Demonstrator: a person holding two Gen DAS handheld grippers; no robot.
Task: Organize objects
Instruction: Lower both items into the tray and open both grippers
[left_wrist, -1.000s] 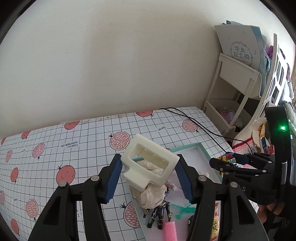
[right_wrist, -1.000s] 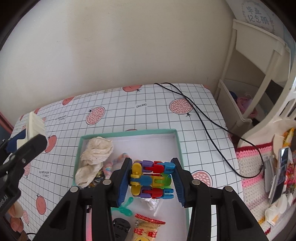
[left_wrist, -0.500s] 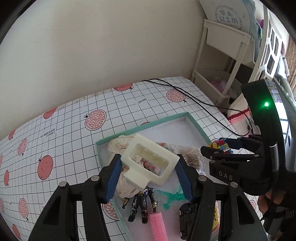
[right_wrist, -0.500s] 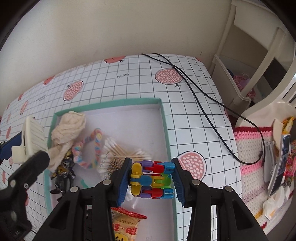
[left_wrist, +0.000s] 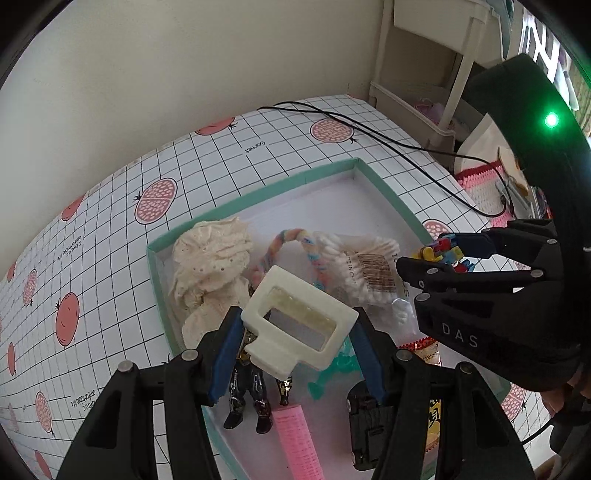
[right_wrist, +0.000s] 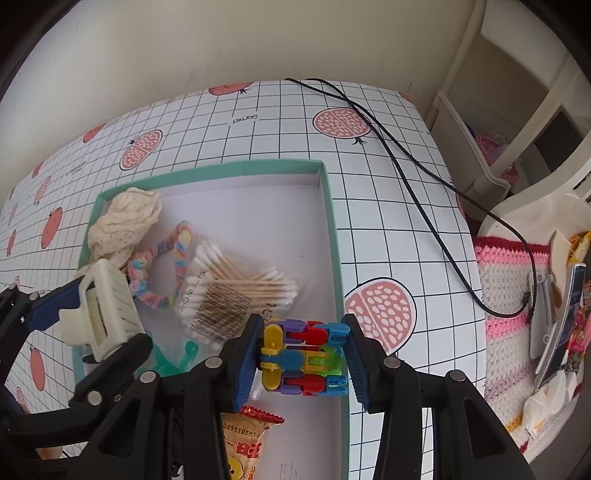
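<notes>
The left tongs (left_wrist: 295, 339) are closed on a cream hair claw (left_wrist: 298, 328), its blue pads pressing the claw's two ends, and hold it above the near left part of a teal-rimmed tray (left_wrist: 255, 194) that sits on the grid-patterned surface (left_wrist: 110, 221). The right tongs (right_wrist: 303, 356) grip a block of bright plastic clips (right_wrist: 304, 357), yellow, red, blue, green and purple, held over the tray's right rim near its front. In the tray lie a crumpled cream cloth (left_wrist: 210, 266) in the far left corner, a pastel twisted hair band (right_wrist: 162, 269) just beside it, and a clear packet of cotton swabs (right_wrist: 236, 291) touching the band's right side. Nearer the front lie a dark action figure (left_wrist: 251, 391), partly hidden under the claw, a pink comb (left_wrist: 295, 439) just right of the figure's legs, a green plastic piece (left_wrist: 332, 373), a small black toy (left_wrist: 365, 424) and a snack packet (right_wrist: 247, 443) whose red top edge shows below the clips. A black cable (right_wrist: 406, 166) runs across the surface's far right corner and down to a pink-and-white knitted mat (right_wrist: 506, 295) beside it. A white rack (left_wrist: 436, 74) stands against the wall at the right.
</notes>
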